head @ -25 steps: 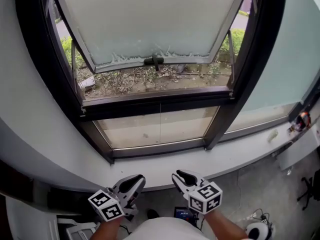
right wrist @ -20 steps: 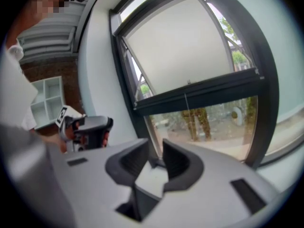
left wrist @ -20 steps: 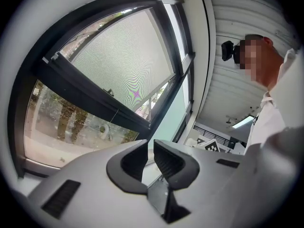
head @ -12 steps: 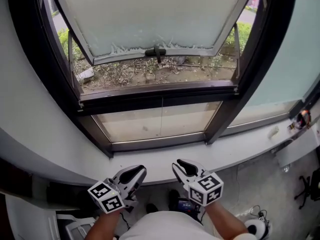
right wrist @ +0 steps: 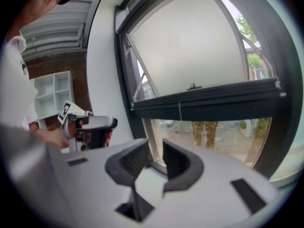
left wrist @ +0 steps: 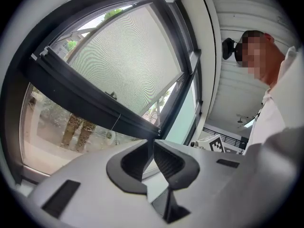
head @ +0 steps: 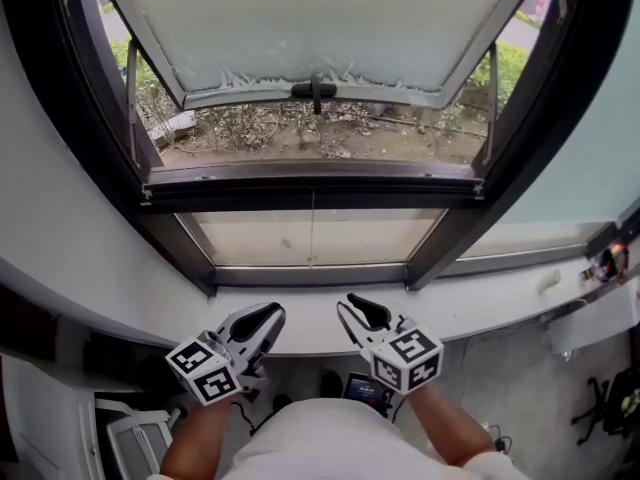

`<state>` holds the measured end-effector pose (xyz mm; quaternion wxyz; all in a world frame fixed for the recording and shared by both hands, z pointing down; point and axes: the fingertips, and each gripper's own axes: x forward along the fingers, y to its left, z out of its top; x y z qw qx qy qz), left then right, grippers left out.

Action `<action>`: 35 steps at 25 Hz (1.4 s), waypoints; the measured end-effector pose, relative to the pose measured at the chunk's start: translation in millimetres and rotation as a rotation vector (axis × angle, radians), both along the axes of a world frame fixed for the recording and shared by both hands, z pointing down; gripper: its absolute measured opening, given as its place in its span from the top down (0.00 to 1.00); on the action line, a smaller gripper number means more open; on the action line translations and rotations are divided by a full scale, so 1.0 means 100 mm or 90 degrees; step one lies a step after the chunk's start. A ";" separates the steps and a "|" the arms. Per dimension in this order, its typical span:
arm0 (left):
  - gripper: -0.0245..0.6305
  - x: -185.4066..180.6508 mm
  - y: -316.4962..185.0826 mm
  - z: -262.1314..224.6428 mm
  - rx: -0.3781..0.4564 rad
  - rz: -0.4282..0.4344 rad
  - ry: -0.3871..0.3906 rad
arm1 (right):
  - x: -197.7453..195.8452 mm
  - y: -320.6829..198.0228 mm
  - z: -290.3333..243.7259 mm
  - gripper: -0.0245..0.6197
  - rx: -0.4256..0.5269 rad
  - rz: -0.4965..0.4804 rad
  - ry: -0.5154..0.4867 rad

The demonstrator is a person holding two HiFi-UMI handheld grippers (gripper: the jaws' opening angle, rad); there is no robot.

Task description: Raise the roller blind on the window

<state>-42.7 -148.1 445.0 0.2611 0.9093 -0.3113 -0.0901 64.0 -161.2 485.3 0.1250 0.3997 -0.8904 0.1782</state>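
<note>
The dark-framed window [head: 300, 183] fills the head view. Its upper sash [head: 320, 28] is tilted outward, with a pale panel and a dark handle [head: 314, 91] on its lower rail. In the left gripper view that panel [left wrist: 128, 65] looks finely meshed. A thin cord [head: 313, 230] hangs down across the lower pane, also seen as the cord [right wrist: 179, 111] in the right gripper view. My left gripper [head: 252, 322] hovers low before the sill, jaws almost together and empty. My right gripper [head: 358, 313] is beside it, open with nothing between its fingers. Neither touches the window.
A white sill [head: 480, 306] curves below the window, with small items [head: 606, 264] at its right end. On the floor are an office chair [head: 612, 408] at right and a white rack [head: 130, 440] at lower left. White cubby shelves [right wrist: 53, 95] stand by the wall.
The head view has swung, so the window now sits more squarely in the frame. Both grippers have risen a little toward the sill. Their jaws have not changed.
</note>
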 end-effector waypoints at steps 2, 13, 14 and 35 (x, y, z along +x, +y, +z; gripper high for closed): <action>0.90 0.09 -0.03 0.01 0.003 -0.010 -0.002 | 0.07 -0.06 0.02 0.83 0.001 -0.012 0.003; 0.84 0.15 -0.17 0.04 0.013 -0.011 -0.040 | 0.20 -0.27 0.03 0.83 0.017 -0.009 0.024; 0.84 0.12 -0.18 0.03 0.015 -0.007 -0.045 | 0.18 -0.28 0.03 0.83 0.017 -0.004 0.025; 0.83 -0.19 -0.79 -0.13 0.097 0.040 -0.147 | 0.00 -0.82 -0.23 0.83 0.105 0.036 0.142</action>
